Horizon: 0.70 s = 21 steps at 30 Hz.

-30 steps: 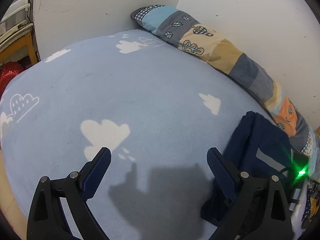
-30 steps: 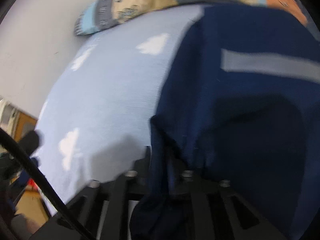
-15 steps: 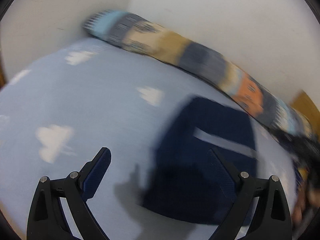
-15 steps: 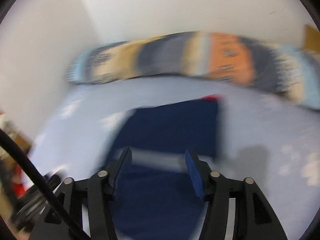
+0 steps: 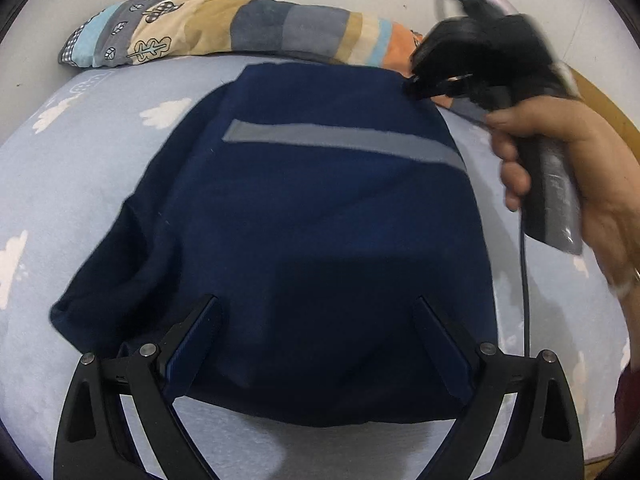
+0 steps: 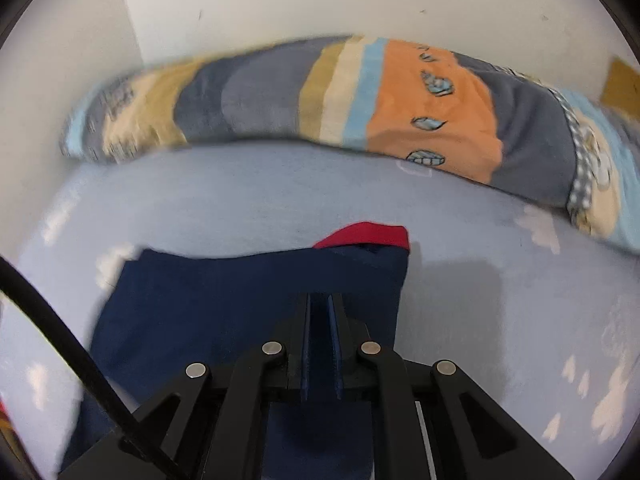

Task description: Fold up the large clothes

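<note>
A navy blue garment (image 5: 320, 216) with a grey stripe (image 5: 344, 140) lies folded on the light blue bed sheet (image 5: 80, 152). My left gripper (image 5: 316, 320) is open, its fingers spread over the garment's near edge. My right gripper (image 5: 416, 88) shows in the left wrist view at the garment's far right corner, held in a hand. In the right wrist view my right gripper (image 6: 320, 304) is shut, with the navy garment (image 6: 224, 304) under it; whether cloth sits between the jaws is unclear. A red lining (image 6: 364, 234) shows at that corner.
A long patchwork pillow (image 5: 248, 28) lies along the white wall behind the garment; it also shows in the right wrist view (image 6: 420, 108). The sheet carries white cloud prints (image 5: 166, 112). A black cable (image 5: 524, 264) hangs from the right gripper.
The left gripper swung right, so the garment now fills its view. The right gripper let go, opened, moved to the far right corner and shut there.
</note>
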Motion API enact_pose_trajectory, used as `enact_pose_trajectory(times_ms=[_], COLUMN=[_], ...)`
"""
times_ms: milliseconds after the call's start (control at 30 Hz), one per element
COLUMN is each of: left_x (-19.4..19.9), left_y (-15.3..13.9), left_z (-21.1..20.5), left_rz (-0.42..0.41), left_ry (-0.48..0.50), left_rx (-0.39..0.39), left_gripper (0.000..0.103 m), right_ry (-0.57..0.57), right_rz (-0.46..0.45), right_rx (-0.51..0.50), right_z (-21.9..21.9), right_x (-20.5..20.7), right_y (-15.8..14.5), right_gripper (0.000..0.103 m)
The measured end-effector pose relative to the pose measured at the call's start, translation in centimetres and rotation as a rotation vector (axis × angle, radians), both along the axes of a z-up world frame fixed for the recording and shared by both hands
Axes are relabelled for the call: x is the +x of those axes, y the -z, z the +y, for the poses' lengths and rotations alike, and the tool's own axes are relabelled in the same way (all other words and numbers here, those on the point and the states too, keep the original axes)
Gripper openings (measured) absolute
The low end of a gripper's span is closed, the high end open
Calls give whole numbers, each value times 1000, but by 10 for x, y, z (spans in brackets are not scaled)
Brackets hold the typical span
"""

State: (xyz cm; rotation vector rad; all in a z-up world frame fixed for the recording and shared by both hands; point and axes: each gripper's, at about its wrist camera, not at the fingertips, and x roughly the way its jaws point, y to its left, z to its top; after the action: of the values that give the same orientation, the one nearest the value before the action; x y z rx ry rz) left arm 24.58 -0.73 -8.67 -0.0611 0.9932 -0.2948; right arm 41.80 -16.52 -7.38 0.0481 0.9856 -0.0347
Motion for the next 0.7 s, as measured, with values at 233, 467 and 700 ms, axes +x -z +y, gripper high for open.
enact_pose_trajectory(times_ms=[233, 467, 700], left_x=[2, -12, 4], left_y=[23, -5, -12], left_z=[-16, -6, 51], left_rz=[2, -76, -88], left_ry=[30, 22, -130], left_rx=[81, 79, 66], left_gripper=[96, 96, 96], right_ry=[6, -34, -159], right_rz=[142, 11, 38], right_rx=[20, 110, 121], right_z=[-26, -29, 15], right_x=[7, -48, -140], right_y=[60, -13, 0], right_gripper=[1, 12, 14])
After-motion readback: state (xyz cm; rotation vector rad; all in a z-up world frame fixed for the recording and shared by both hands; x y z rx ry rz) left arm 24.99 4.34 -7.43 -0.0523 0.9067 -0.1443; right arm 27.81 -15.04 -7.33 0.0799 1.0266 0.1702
